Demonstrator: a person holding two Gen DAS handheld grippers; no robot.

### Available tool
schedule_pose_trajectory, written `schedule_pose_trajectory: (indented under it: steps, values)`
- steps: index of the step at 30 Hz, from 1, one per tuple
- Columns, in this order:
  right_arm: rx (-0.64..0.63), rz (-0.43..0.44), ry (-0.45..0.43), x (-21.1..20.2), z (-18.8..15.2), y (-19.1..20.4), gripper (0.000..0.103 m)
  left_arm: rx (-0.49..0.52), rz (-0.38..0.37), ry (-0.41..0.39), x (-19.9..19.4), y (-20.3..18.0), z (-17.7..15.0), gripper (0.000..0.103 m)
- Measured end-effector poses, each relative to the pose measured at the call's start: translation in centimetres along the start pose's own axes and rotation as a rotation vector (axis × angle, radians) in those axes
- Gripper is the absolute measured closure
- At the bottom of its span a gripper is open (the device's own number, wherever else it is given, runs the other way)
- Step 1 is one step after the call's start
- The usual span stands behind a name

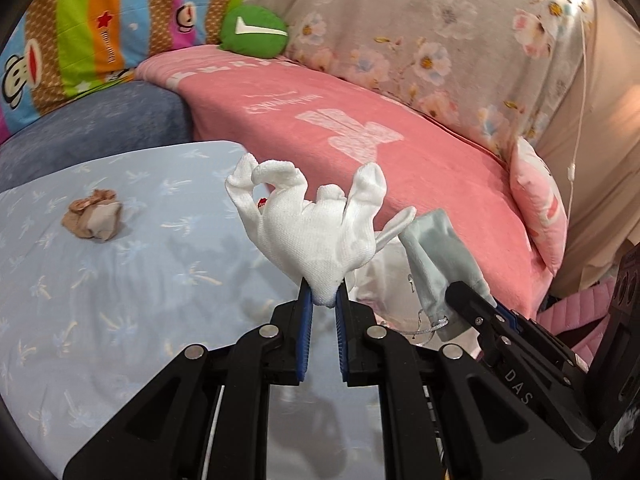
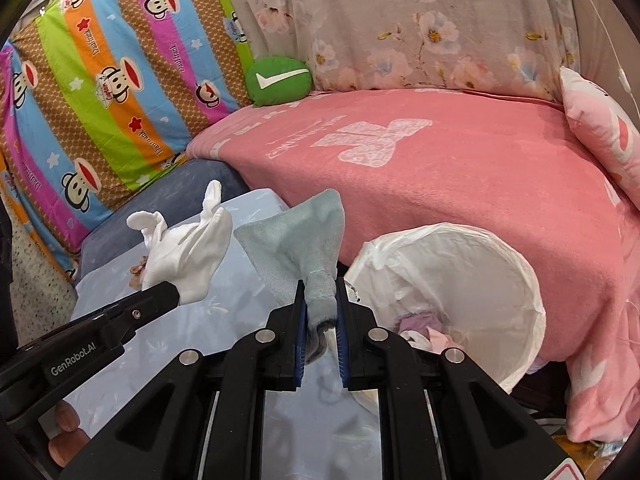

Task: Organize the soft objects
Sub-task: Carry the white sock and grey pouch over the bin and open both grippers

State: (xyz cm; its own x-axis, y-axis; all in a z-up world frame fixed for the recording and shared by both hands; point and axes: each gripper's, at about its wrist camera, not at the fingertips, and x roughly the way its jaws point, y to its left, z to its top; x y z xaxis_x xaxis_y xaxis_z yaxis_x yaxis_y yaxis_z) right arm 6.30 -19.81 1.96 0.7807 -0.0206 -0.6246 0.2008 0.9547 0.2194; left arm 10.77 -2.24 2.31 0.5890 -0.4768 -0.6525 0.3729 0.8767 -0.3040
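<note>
My left gripper (image 1: 323, 294) is shut on a white knit glove (image 1: 308, 224), held up above the light blue table cover; the same glove (image 2: 188, 252) shows at the left of the right wrist view. My right gripper (image 2: 319, 296) is shut on a pale grey-green velvet pouch (image 2: 298, 240), which hangs just left of a white bag-lined bin (image 2: 500, 264). In the left wrist view that pouch (image 1: 436, 256) sits to the right of the glove. A crumpled beige sock (image 1: 93, 220) lies on the blue cover (image 1: 120, 280) at the left.
A pink blanket (image 2: 460, 200) covers the sofa behind the table. A green round cushion (image 2: 279, 79), a striped monkey-print pillow (image 2: 100, 92) and a pink pillow (image 2: 604, 132) rest on it. The bin holds pink and lilac soft items (image 2: 420, 326). A hand's fingers (image 2: 66, 432) show low left.
</note>
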Motion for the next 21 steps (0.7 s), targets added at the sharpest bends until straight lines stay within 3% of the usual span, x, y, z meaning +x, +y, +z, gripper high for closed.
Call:
schedule_pose_trajectory:
  steps: [14, 21]
  values:
    - [0.104, -0.058, -0.028, -1.3, 0.4, -7.6, 0.091, 0.107, -0.065, 0.07, 3.5, -7.2, -0.4, 0.091]
    - [0.14, -0.08, -0.036, -1.4, 0.5, -10.1, 0.09, 0.125, -0.107, 0.098, 4.9, -9.4, -0.6, 0.085]
